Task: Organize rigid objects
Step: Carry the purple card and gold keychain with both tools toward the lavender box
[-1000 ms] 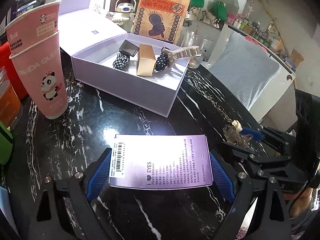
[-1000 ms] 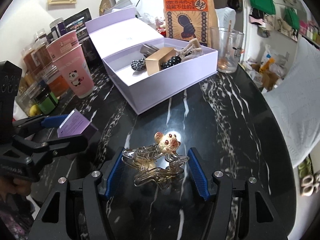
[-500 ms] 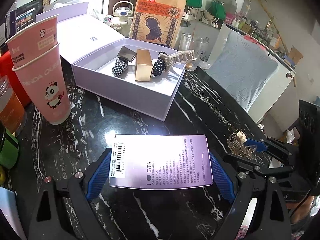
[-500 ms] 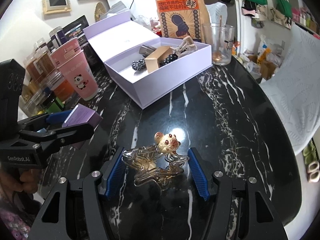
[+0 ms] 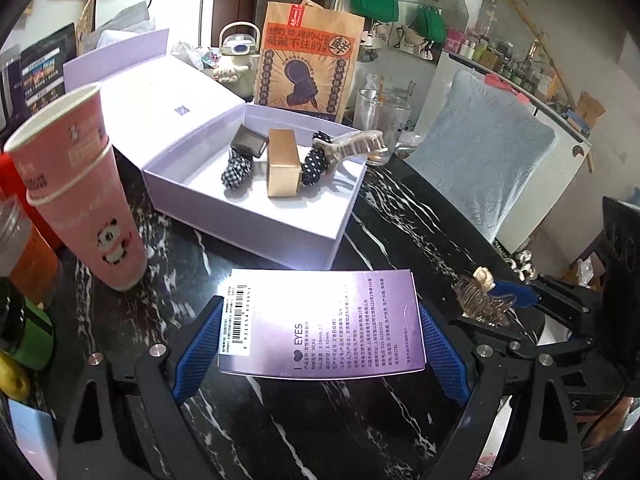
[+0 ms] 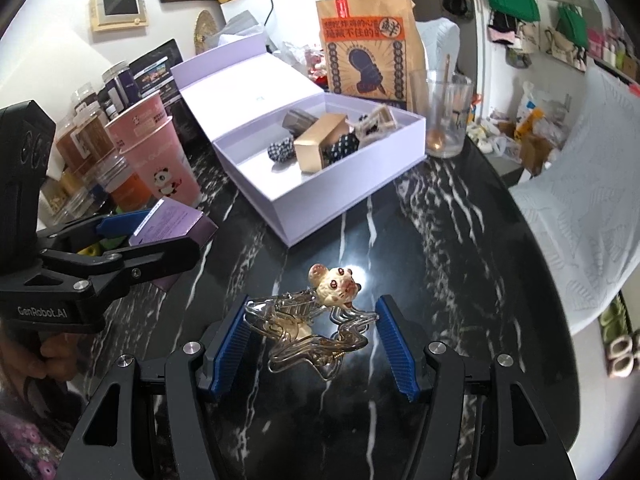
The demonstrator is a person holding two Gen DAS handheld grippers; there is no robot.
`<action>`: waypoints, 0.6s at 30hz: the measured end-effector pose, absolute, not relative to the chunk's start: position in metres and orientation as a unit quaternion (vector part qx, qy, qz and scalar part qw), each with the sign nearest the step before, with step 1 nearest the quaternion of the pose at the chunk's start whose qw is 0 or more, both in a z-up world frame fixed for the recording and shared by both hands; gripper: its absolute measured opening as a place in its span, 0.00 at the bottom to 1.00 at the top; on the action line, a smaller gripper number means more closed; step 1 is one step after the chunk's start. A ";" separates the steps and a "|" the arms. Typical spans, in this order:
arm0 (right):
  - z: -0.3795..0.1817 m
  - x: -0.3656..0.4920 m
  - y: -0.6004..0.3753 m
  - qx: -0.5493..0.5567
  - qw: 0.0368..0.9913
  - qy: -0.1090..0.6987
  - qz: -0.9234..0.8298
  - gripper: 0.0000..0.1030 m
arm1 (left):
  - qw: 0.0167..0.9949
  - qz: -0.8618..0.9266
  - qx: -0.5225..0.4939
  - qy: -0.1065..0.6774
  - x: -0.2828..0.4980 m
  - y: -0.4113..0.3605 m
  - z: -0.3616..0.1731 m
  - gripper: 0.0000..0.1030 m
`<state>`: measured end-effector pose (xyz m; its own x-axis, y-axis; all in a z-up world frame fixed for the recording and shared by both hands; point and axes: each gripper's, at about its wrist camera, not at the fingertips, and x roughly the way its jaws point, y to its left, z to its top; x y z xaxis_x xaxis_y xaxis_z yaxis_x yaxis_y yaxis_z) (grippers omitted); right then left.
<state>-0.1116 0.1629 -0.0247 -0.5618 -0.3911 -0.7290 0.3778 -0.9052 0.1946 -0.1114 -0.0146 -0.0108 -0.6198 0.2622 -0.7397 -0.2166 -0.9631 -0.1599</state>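
Two wrist views over a black marble counter (image 5: 400, 248). Left gripper (image 5: 320, 344) holds a flat purple carton (image 5: 320, 320), w/ a barcode label & small print, clamped across its width between the blue pads; jaws stand wide but are closed on the carton. In the right wrist view that carton (image 6: 172, 222) looks lifted clear of the counter, near a pink paper cup (image 6: 156, 160).

Right gripper (image 6: 314, 340) holds a clear hair claw clip (image 6: 308, 328) topped w/ a small cream bear head; both pads touch the clip's ends, so jaws are closed on it at about half width. Whether it is off the counter can't be told for sure.

Ahead of both, an open lilac gift box (image 5: 256, 236), lid folded back. Inside: a gold box (image 5: 283, 168), two checked/dotted fabric hair ties, a small dark case, & a beige claw clip (image 5: 352, 146) leaning on the far right rim. Front part of the box floor is bare. Behind it: a printed brown paper bag (image 5: 310, 64) & a glass tumbler (image 5: 380, 120).

Step in hand, as I read it: both items are picked up, carry to the box is under way, nothing placed yet from this pair.

Next move prob. calls for bringing each item over the near wall of the box, lowering onto the bare front floor, then opening the jaws. The carton is wide, so keep it flat. Take the hands in one at a time to avoid a clash over the box.
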 end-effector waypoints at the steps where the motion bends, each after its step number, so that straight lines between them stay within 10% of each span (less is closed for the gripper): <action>1: -0.023 -0.114 0.163 0.413 0.218 -0.008 -0.884 0.61 | 0.135 0.900 -0.413 -0.029 -0.113 -0.015 -0.009 0.90; 18: 0.009 -0.156 0.166 0.378 0.229 -0.002 -0.897 0.61 | 0.130 0.914 -0.385 -0.013 -0.164 -0.010 0.019 0.90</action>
<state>-0.1558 0.1658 0.0087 -0.6104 -0.4118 -0.6767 0.4086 -0.8955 0.1763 -0.1642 -0.0096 0.0187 -0.6702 0.2469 -0.6999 -0.2275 -0.9660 -0.1229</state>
